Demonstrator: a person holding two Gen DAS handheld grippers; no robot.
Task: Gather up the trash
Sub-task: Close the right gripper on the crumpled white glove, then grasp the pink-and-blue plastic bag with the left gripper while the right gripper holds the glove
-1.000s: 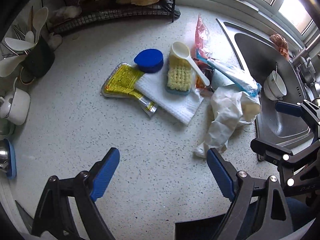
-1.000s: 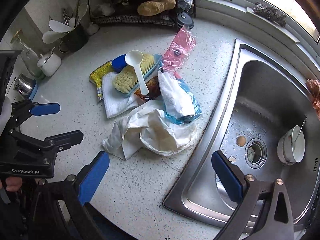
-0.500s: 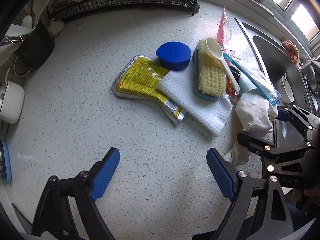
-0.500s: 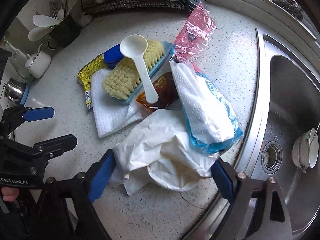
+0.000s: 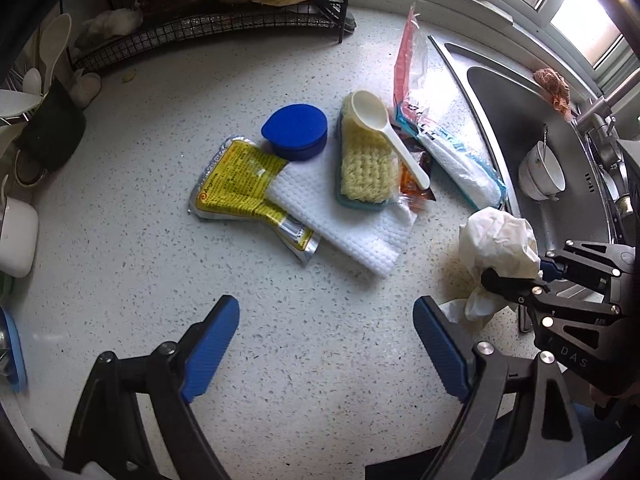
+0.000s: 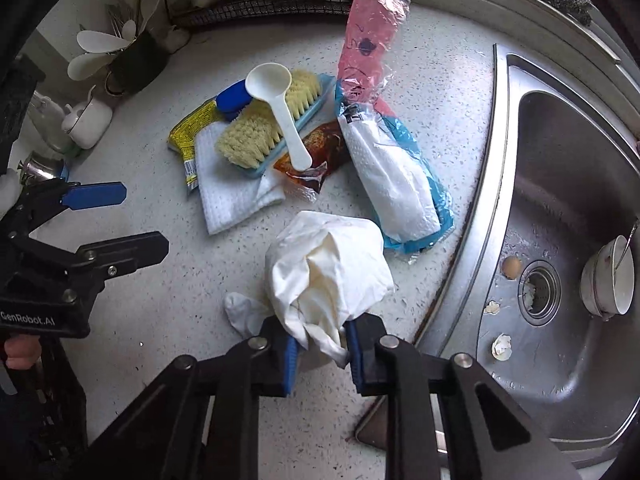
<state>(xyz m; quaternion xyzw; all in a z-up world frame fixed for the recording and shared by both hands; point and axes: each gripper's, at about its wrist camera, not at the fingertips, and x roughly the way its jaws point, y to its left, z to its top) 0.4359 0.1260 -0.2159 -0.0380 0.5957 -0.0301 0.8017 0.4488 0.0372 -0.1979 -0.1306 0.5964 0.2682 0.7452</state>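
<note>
Speckled desk beside a steel sink, with a small cup and eggshell bits in the basin. Scattered mid-desk: white cloth under a scrub brush, white spoon across the bristles, yellow packet, blue lid, blue-edged tissue pack, pink wrapper. Near the sink edge, crumpled white bag, bunched and pinched at its lower end by the right gripper, jaws just closed onto it. Left gripper over bare desk, jaws spread wide, holding nothing.
</note>
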